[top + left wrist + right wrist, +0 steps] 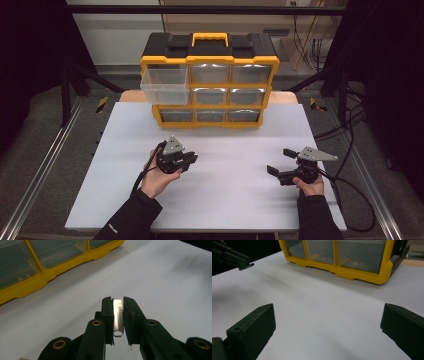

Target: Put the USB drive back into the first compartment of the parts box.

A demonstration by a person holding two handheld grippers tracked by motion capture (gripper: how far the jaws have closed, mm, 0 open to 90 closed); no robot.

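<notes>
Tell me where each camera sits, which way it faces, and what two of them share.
High view: above the person's side, looking down on the table; both forearms show.
Left gripper view: rides the left gripper, shut on an eraser.
Right gripper view: rides the open right gripper.
Shared: the yellow drawer organizer.

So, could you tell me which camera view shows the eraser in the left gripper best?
The left gripper view: the eraser sits clamped between its jaws, lettering readable. The high view shows the left gripper, not the eraser clearly; the right gripper view shows just its tip.
</notes>
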